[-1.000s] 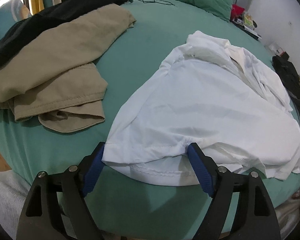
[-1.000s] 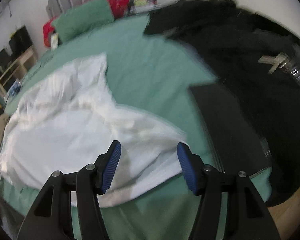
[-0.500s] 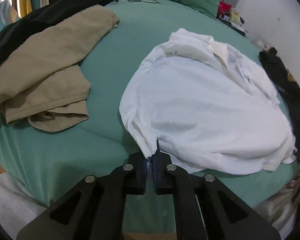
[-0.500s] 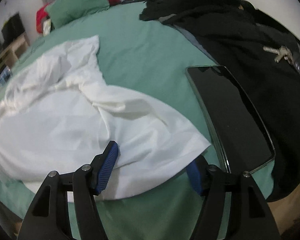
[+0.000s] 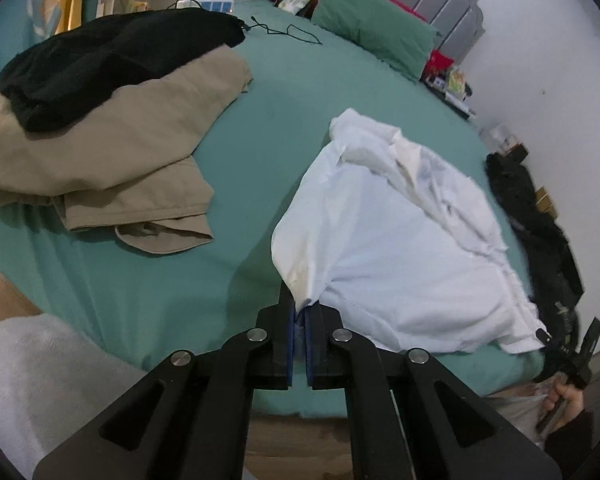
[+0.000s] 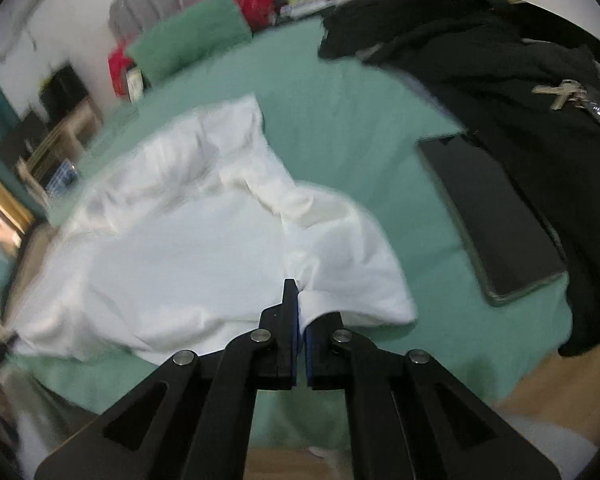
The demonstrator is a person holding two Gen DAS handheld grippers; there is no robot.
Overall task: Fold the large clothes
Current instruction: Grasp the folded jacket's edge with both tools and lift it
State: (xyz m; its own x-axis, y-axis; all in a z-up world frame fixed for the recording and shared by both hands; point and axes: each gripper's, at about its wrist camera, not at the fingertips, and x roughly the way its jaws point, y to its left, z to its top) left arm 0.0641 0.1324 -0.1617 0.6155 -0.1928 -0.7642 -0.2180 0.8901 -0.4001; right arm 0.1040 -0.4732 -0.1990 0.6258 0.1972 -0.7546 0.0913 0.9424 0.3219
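Note:
A crumpled white shirt [image 5: 396, 240] lies on the green bed [image 5: 260, 140]; it also shows in the right wrist view [image 6: 188, 248]. My left gripper [image 5: 300, 312] is shut on the shirt's near left hem corner and lifts it slightly off the sheet. My right gripper [image 6: 300, 308] is shut on the shirt's near right hem edge. The right gripper and the hand holding it show at the bed's right edge in the left wrist view [image 5: 568, 360].
A tan garment [image 5: 100, 152] with a black one [image 5: 100, 60] on it lies at the left. Black clothes [image 6: 520, 100] with keys [image 6: 560, 92] and a dark tablet [image 6: 488, 216] lie at the right. A green pillow [image 5: 372, 36] is by the headboard.
Both grippers were open around the shirt's near hem a second ago. The left one shut first, then the right; both now hold the hem and the left corner is raised.

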